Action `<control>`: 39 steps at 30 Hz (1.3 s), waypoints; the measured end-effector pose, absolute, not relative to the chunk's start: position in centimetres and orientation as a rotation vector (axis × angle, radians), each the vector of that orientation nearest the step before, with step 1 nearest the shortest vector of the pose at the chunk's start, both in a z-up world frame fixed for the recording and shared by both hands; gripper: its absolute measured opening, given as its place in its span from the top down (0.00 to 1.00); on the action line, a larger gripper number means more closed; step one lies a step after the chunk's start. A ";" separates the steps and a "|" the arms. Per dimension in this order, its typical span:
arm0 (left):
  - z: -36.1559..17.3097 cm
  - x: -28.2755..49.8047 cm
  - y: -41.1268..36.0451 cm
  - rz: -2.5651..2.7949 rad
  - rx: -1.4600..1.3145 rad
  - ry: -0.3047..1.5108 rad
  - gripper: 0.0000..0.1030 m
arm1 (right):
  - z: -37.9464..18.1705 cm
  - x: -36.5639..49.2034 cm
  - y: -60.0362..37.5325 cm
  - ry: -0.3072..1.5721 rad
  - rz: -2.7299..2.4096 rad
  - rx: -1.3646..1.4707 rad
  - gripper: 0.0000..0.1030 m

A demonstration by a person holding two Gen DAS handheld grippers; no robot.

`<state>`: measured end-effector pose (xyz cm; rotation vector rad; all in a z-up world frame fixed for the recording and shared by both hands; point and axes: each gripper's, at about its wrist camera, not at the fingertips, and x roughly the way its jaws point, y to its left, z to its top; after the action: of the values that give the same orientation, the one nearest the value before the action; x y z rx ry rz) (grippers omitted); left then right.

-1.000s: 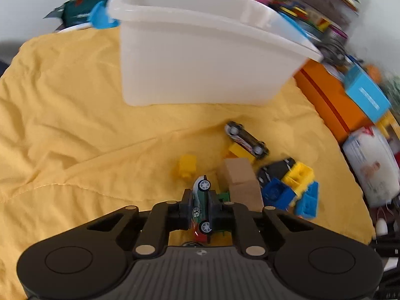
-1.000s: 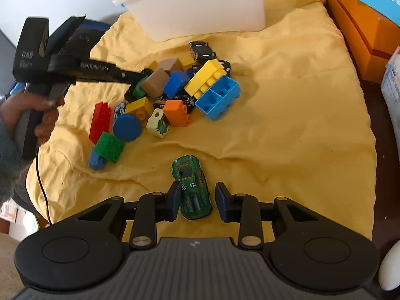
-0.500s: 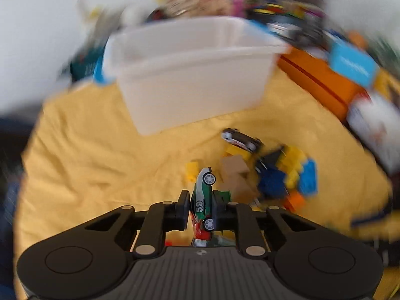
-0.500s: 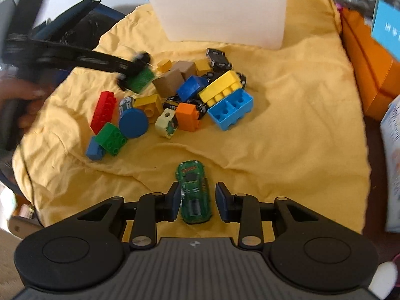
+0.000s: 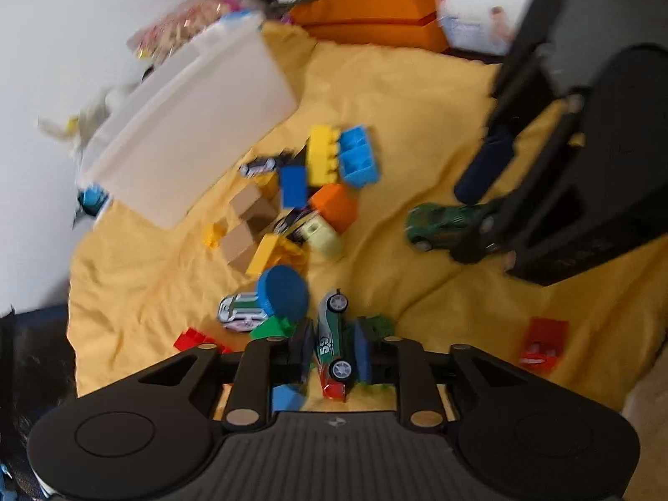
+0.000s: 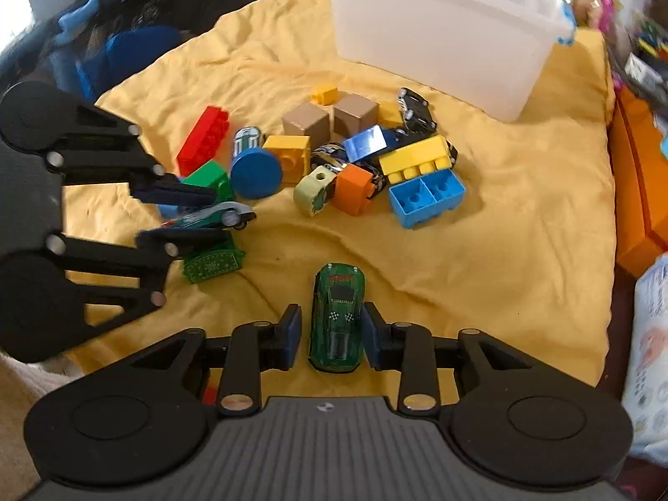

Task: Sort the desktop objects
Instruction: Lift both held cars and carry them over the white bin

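Note:
My left gripper (image 5: 332,344) is shut on a green and white toy car numbered 59 (image 5: 330,340), held on its side; it also shows in the right wrist view (image 6: 213,217). My right gripper (image 6: 332,330) is open, its pads either side of a dark green toy car (image 6: 337,317) that lies on the yellow cloth (image 6: 501,250); the pads do not touch it. That car also shows in the left wrist view (image 5: 446,223). A heap of building blocks (image 6: 421,160), wooden cubes (image 6: 352,115) and other toy cars (image 6: 415,109) lies mid-cloth.
A white plastic bin (image 6: 442,37) stands at the far edge of the cloth. An orange box (image 6: 643,192) and a white packet (image 6: 649,359) lie off the cloth's right edge. A green patterned block (image 6: 213,265) and a red brick (image 6: 204,140) lie near my left gripper.
My left gripper has swung with the 59 car from near the bin round to the front left of the heap. My right gripper stays open around the green car.

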<state>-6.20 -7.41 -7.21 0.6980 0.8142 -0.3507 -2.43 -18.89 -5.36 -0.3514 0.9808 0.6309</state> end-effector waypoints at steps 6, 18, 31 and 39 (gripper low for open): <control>-5.7 -6.3 -6.1 -0.394 0.444 0.882 0.60 | -5.4 -2.5 -19.7 0.993 0.653 -0.349 0.62; -6.3 -5.2 -2.2 -0.350 0.353 0.974 0.60 | -5.0 -2.4 -19.8 0.972 0.665 -0.331 0.59; -8.3 -2.9 -3.5 -0.439 0.322 0.990 0.68 | -5.6 -1.8 -19.1 0.993 0.616 -0.325 0.56; -5.0 -3.0 -2.3 -0.467 0.294 0.921 0.68 | -5.6 -1.9 -18.5 1.012 0.590 -0.374 0.68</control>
<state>-3.01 -2.31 -5.04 0.2937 0.9212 -0.4673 -1.87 -18.53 -5.64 -0.3739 1.0123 0.5905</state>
